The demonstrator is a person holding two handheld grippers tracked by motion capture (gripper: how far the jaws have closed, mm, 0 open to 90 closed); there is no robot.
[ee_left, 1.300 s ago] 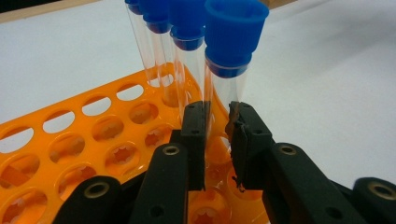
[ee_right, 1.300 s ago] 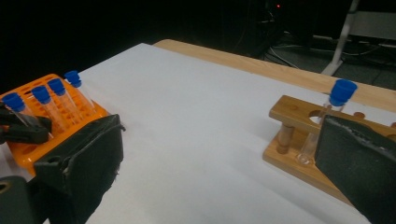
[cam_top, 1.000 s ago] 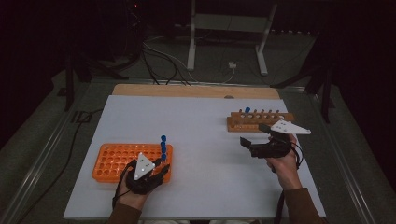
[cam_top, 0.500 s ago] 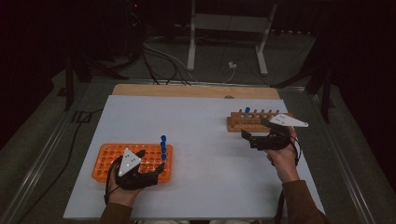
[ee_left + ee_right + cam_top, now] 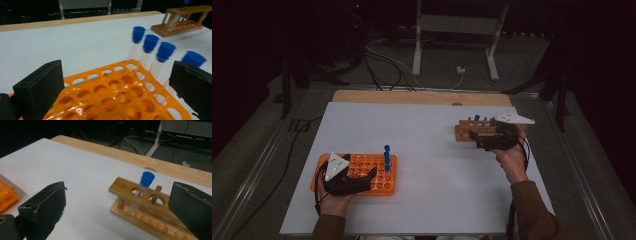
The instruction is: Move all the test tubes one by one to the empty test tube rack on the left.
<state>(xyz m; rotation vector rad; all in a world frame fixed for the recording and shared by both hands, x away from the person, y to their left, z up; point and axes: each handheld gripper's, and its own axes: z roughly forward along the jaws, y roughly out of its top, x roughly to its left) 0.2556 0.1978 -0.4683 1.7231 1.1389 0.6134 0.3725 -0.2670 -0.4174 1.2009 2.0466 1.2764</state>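
While the left gripper [image 5: 371, 175] is hovering over the orange rack [image 5: 362, 166] with its jaws just having been opening to full spread and nothing between them, the right gripper [image 5: 475, 139] is facing the wooden rack [image 5: 147, 212], jaws also spread wide and empty. One blue-capped tube [image 5: 141, 192] is standing upright in that wooden rack, its long axis vertical, straight ahead between the right jaws; this hand is sitting far nearer it on the tabletop [image 5: 432, 150].
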